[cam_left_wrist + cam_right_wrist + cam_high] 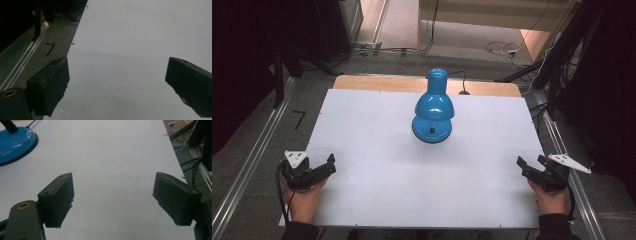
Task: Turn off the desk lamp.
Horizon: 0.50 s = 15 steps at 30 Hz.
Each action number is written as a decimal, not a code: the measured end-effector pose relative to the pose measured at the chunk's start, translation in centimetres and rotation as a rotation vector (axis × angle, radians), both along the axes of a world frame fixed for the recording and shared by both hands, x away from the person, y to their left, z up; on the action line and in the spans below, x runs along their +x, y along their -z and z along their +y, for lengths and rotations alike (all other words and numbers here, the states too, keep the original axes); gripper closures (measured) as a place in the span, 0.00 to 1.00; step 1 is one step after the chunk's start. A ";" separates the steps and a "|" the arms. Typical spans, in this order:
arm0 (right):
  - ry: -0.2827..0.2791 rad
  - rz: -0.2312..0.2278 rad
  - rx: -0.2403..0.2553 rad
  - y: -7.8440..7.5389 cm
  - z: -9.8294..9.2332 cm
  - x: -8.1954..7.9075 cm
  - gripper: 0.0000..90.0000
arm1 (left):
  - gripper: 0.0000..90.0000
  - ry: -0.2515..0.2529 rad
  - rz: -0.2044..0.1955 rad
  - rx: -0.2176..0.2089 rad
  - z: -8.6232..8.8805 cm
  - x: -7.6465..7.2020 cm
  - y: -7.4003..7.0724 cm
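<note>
Surface: flat white rectangular table top [377, 195], pale wooden edge along its far side; grey carpeted floor [257, 150] with metal rails around it
Lamp: glossy blue metal desk lamp [433, 107], standing upright on its round base at the table's middle toward the far side, dome shade facing down; its base also sits in the upper left corner of the right gripper view [15, 141]
Left gripper [318, 169]: at the near left table edge, held in a hand [304, 200], jaws spread wide, nothing between them
Right gripper [532, 167]: at the near right table edge, jaws spread wide, holding nothing, well apart from the lamp
</note>
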State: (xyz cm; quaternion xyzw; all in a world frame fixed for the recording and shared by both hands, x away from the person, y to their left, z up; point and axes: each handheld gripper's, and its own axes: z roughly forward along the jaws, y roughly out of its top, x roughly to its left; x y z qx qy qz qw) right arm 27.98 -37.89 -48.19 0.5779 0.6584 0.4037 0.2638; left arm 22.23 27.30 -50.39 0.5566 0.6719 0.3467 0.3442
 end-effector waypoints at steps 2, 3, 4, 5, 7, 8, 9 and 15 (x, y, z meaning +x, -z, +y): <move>0.005 0.001 0.001 0.0 -0.2 -0.1 0.17 | 0.07 -0.001 0.001 0.000 0.0 0.0 0.0; 0.008 0.002 0.000 0.1 -0.3 -0.1 0.17 | 0.07 -0.001 0.002 0.000 0.0 0.0 0.0; 0.009 0.003 0.001 0.1 -0.4 -0.2 0.17 | 0.07 -0.002 0.003 0.000 0.0 0.0 0.0; 0.011 0.004 0.000 0.1 -0.5 -0.2 0.17 | 0.07 -0.001 0.003 0.001 0.0 0.0 0.0; 0.015 0.005 -0.003 0.1 -0.6 -0.3 0.17 | 0.07 0.001 0.007 0.003 0.0 0.0 0.0; 0.018 0.000 -0.012 0.1 -0.7 -0.3 0.17 | 0.07 0.001 0.007 0.003 0.0 0.0 0.0; 0.024 -0.001 -0.014 0.1 -0.7 -0.3 0.17 | 0.07 0.002 0.007 0.003 0.0 0.0 0.0; 0.056 0.003 -0.005 0.1 -1.8 -0.6 0.17 | 0.07 0.000 0.010 0.002 0.1 0.0 0.1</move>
